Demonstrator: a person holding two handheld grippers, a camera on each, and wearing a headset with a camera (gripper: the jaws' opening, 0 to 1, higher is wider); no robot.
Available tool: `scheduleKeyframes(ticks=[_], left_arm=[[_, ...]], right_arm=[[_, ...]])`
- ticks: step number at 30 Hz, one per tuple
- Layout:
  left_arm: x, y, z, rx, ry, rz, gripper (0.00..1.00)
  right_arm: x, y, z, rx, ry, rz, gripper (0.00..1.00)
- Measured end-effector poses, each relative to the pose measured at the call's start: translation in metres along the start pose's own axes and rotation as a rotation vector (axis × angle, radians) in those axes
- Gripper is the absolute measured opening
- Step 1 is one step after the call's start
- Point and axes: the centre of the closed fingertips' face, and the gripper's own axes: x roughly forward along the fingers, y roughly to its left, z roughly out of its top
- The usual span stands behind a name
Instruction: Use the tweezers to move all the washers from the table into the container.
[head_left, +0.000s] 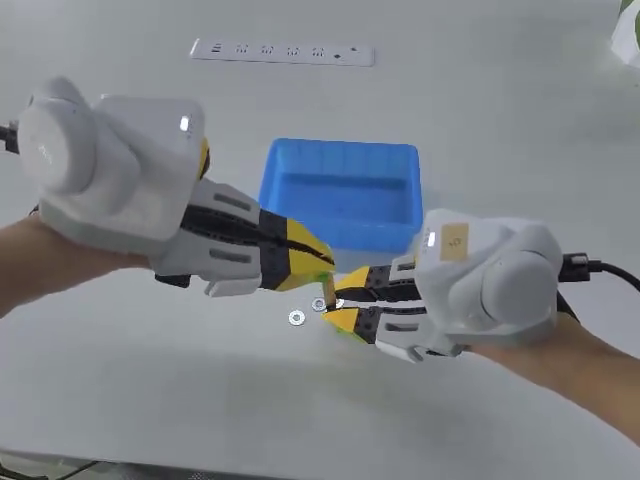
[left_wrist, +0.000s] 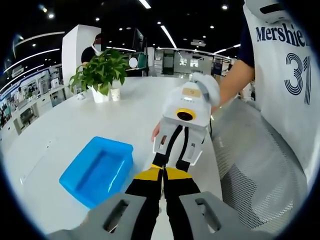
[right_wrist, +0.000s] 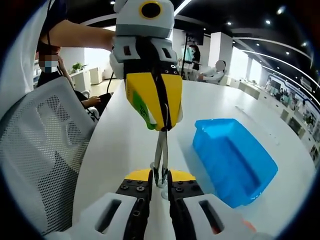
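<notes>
Yellow-tipped jaws of the left gripper (head_left: 322, 262) were pressed together on the upper end of the tweezers (right_wrist: 160, 152), which ran down towards the table (head_left: 480, 120). Next came two washers (head_left: 296, 318), lying flat on the white top. One sat just beside the tool's tips, and both were outside the blue container (head_left: 345, 236), near its front wall. Further right, the right gripper (head_left: 338, 298) had its jaws closed in on the tweezers' lower arms, apparently squeezing them. Whether a washer was pinched could not be told.

The likely trouble lay in two grippers sharing one thin tool. An uneven squeeze could skew the tips and flick a flat washer across the smooth surface. The tweezers could also pivot in the left jaws during the lift and drop it short of the container.
</notes>
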Motion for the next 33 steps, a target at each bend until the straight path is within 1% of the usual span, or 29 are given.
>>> scheduleKeyframes(ticks=[6, 12, 19, 26, 33], left_arm=[[0.0001, -0.0024, -0.0004, -0.007, 0.006, -0.015, 0.05], [-0.0008, -0.0042, -0.0014, -0.009, 0.013, -0.022, 0.05], [-0.002, -0.0042, -0.0024, -0.001, 0.027, -0.017, 0.05], [-0.0027, -0.0055, -0.0027, 0.01, 0.04, -0.017, 0.05], [-0.0075, -0.0074, 0.0027, 0.024, 0.033, -0.013, 0.05]], right_arm=[[0.0003, 0.0005, -0.0005, 0.0, -0.001, 0.009, 0.12], [0.0004, 0.0015, -0.0006, 0.002, 0.0, 0.007, 0.11], [0.0013, 0.0016, -0.0002, -0.012, 0.01, -0.006, 0.1], [0.0007, 0.0039, 0.0, -0.019, 0.019, -0.003, 0.1], [-0.0041, 0.0044, 0.0056, -0.027, 0.008, -0.003, 0.1]])
